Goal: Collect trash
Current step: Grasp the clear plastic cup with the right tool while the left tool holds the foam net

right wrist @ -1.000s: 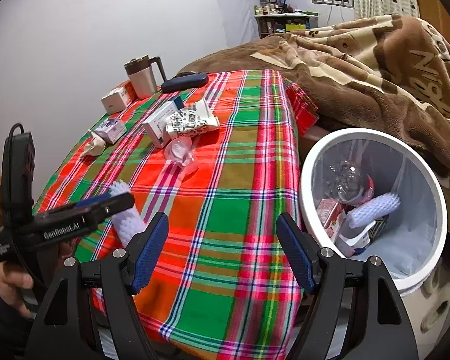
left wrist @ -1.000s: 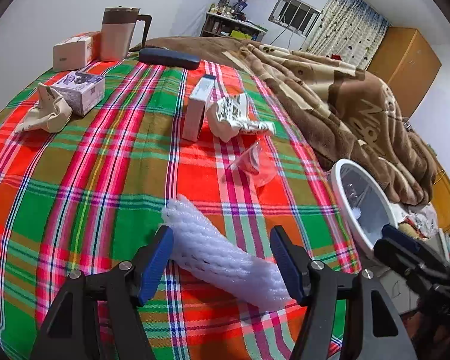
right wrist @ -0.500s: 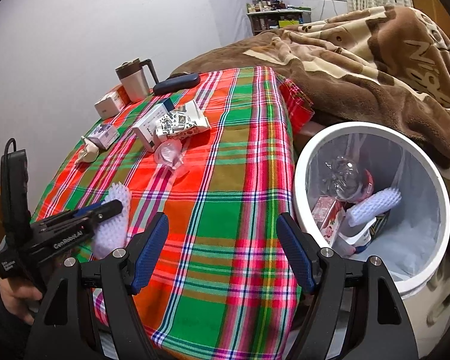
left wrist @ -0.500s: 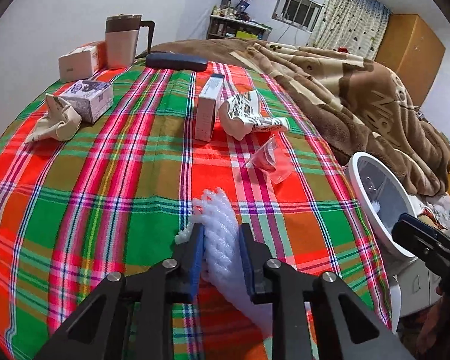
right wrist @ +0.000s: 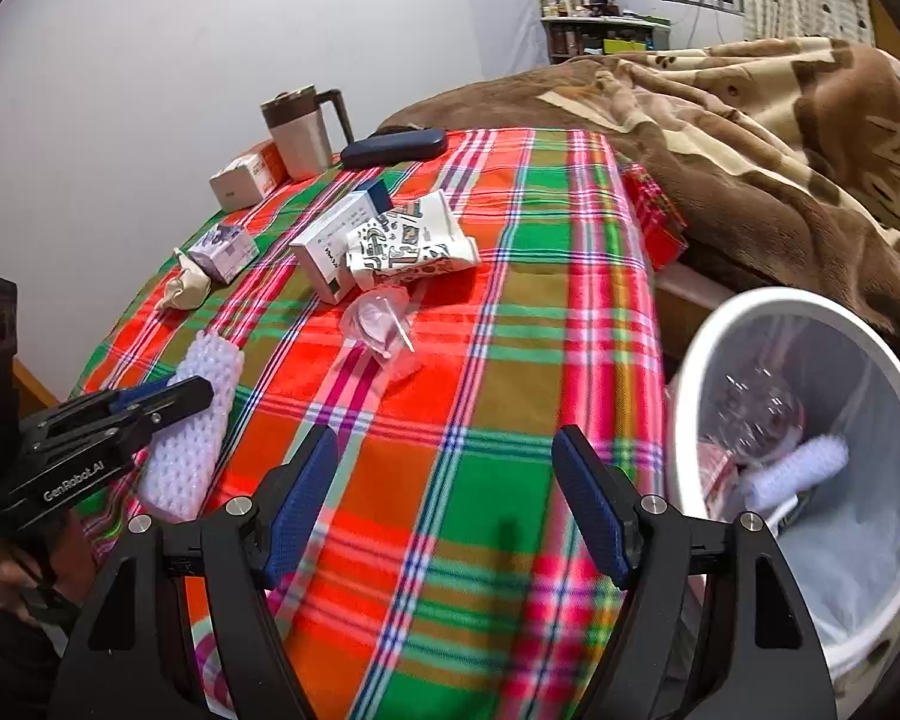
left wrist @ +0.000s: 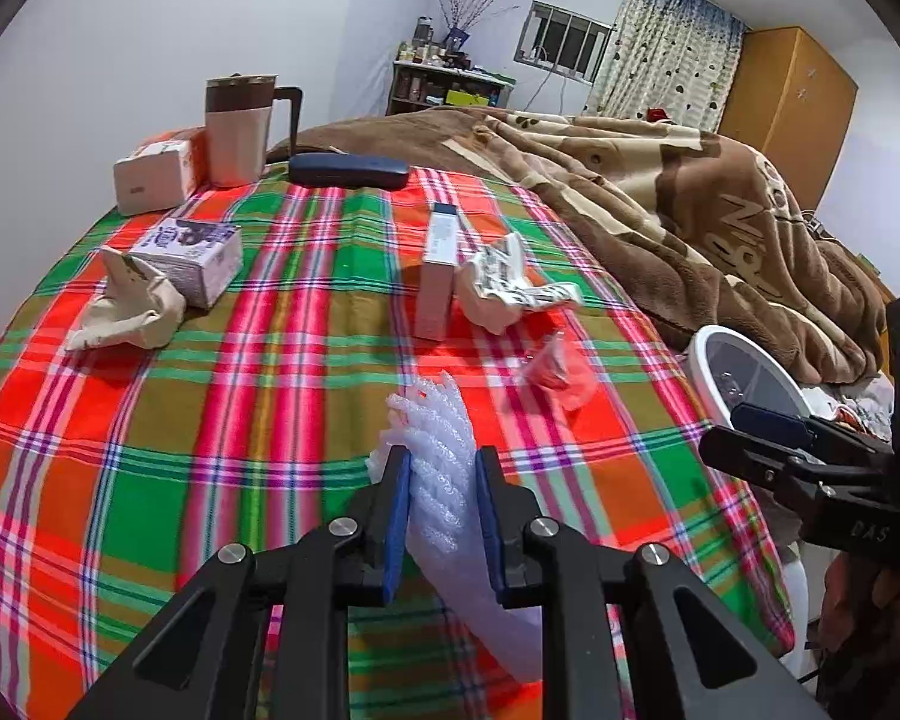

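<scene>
A desk under a bright plaid cloth, trash scattered on it, with a white bin (right wrist: 696, 360) standing just off its right edge. The left gripper (left wrist: 444, 483) has just closed on a white foam net sleeve (left wrist: 435, 450) near the desk's front edge and now pinches it. The step appears to be picking this piece up; next it likely needs carrying to the bin. The right gripper (right wrist: 450, 498), jaws wide and empty, hovers over the cloth beside the bin.

Bare plaid cloth (right wrist: 450, 420) lies open toward the bin (right wrist: 720, 324) — boxes and wrappers crowd the far half.
</scene>
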The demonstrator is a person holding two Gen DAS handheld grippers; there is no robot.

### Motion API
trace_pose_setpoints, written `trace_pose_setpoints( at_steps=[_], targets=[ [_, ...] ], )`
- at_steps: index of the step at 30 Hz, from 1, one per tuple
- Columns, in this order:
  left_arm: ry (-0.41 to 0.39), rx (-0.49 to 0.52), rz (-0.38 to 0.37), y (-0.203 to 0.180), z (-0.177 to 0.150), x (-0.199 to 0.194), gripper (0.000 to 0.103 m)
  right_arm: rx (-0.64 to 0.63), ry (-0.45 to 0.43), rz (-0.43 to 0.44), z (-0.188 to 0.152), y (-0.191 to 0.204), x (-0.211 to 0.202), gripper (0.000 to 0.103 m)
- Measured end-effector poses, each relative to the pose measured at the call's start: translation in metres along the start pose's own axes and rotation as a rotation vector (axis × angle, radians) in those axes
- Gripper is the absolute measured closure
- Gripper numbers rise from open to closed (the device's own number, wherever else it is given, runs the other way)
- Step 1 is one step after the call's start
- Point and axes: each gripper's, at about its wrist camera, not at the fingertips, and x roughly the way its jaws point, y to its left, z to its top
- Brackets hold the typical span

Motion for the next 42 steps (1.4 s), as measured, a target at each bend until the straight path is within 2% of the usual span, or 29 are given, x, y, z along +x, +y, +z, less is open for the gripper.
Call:
trace_pose_setpoints(
  at_steps=[5,8,11,13,18,21,23,24,26,29,31,32,34,37,42],
  targets=[
    [0.013,0.009,0.008,0.012,0.004,0.007,0.081,-0.035,0.021,-0.001,0.011,0.006,0.016,0.028],
    [0.023,0.014,0.017,0.018,0.007,0.013,0.077,-0.06,0.032,0.001,0.018,0.012,0.025,0.03],
    [0.025,0.004,0.012,0.023,0.008,0.014,0.062,-0.086,0.044,0.006,0.023,0.017,0.035,0.032],
    [0.021,-0.014,0.023,0.026,0.008,0.011,0.041,-0.1,0.055,0.009,0.026,0.02,0.041,0.034],
    [0.008,-0.089,0.067,0.034,0.001,-0.001,0.038,-0.131,0.079,0.016,0.03,0.025,0.054,0.039],
    [0.038,-0.167,0.043,0.038,-0.008,-0.002,0.038,-0.145,0.087,0.02,0.031,0.028,0.06,0.045],
    [0.047,-0.198,0.022,0.037,-0.013,-0.001,0.038,-0.153,0.093,0.02,0.032,0.028,0.063,0.055],
    [0.047,-0.203,0.02,0.035,-0.013,0.0,0.038,-0.155,0.094,0.019,0.033,0.028,0.064,0.057],
    [0.053,-0.216,0.008,0.031,-0.014,0.002,0.038,-0.158,0.096,0.019,0.032,0.028,0.065,0.071],
    [0.059,-0.223,0.004,0.025,-0.015,0.006,0.04,-0.153,0.087,0.02,0.031,0.026,0.063,0.071],
    [0.069,-0.217,-0.004,0.021,-0.015,0.009,0.051,-0.144,0.08,0.023,0.031,0.024,0.061,0.072],
    [0.071,-0.211,-0.009,0.019,-0.015,0.009,0.053,-0.141,0.078,0.022,0.032,0.024,0.061,0.072],
    [0.071,-0.19,-0.016,0.013,-0.013,0.01,0.064,-0.131,0.071,0.026,0.031,0.022,0.058,0.072],
    [0.071,-0.162,-0.023,0.007,-0.011,0.01,0.073,-0.116,0.061,0.029,0.029,0.019,0.053,0.072],
    [0.058,-0.117,-0.024,-0.001,-0.008,0.009,0.082,-0.085,0.041,0.034,0.022,0.013,0.038,0.072]
  ],
)
